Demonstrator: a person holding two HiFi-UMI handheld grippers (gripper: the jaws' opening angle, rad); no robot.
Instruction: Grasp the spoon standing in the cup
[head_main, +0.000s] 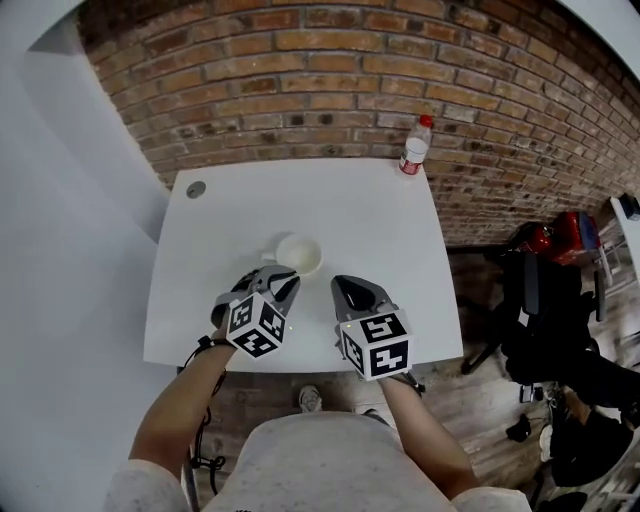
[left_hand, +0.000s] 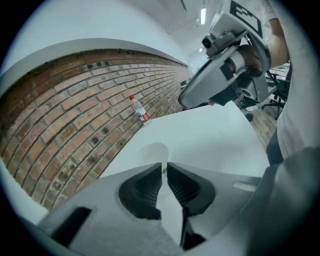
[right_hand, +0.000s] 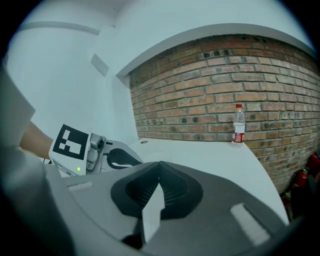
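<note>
- The brick wall (head_main: 300, 80) fills the top of the head view, behind everything else.
- The white table (head_main: 400, 300) takes up the middle of the frame, its far edge against the wall.
- The right gripper (head_main: 347, 287) is held over the lower middle of the table, just right of the other gripper. In its own view the jaws (right_hand: 159, 165) are pressed fully together with nothing between them.
- The left gripper (head_main: 285, 280) sits just left of centre, its tips at the near rim of the cup. In its own view the jaws (left_hand: 164, 167) are closed to a thin slit.
- The bottle (head_main: 414, 146), clear with a red cap and red label, stands upright at the table's upper right corner, well apart from both grippers.
- The cup (head_main: 298, 253), white, stands at the middle of the table, just beyond the left gripper's tips.
- The spoon (left_hand: 162, 169) shows only as a small yellow-green sliver pinched in that slit, too small to make out further.
</note>
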